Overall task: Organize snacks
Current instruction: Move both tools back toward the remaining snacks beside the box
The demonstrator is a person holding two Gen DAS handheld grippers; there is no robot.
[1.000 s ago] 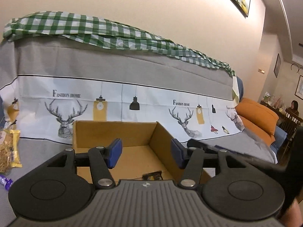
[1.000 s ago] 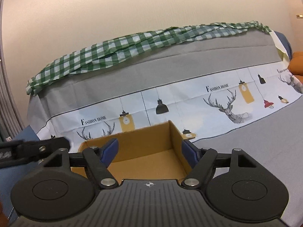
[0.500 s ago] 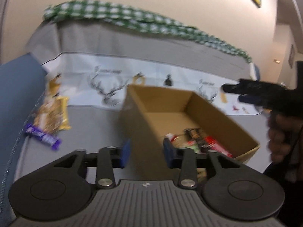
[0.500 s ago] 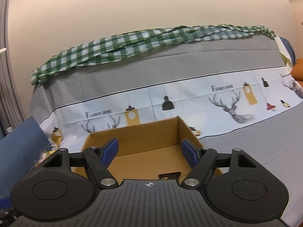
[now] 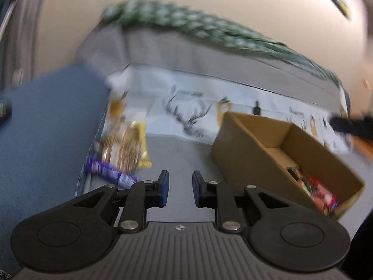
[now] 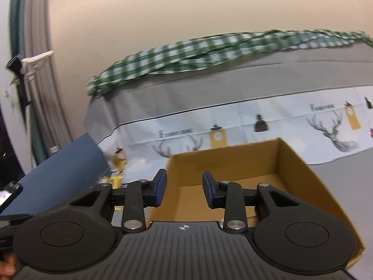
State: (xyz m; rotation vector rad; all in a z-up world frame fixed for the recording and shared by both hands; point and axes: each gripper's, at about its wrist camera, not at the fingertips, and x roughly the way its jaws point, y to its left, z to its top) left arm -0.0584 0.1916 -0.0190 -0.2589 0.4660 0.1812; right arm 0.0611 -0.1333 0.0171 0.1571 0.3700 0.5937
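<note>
An open cardboard box [image 5: 263, 144] sits on the grey sofa seat, with several snack packs [image 5: 319, 193] in its near end. Left of it lie a yellow snack bag [image 5: 126, 147] and a purple snack bar [image 5: 109, 171] beside a blue cushion [image 5: 46, 126]. My left gripper [image 5: 178, 187] is open and empty above the seat between the loose snacks and the box. My right gripper [image 6: 184, 190] is open and empty over the left wall of the same box [image 6: 289, 163].
The sofa back carries a grey and white deer-print cover [image 6: 256, 107] with a green checked cloth [image 6: 209, 53] on top. Grey curtains [image 6: 39, 107] hang at the far left. The blue cushion [image 6: 63, 170] borders the seat on the left.
My left gripper has swung left, away from the box and toward the loose snacks, and its jaws have narrowed. My right gripper has also turned left and its jaws have narrowed.
</note>
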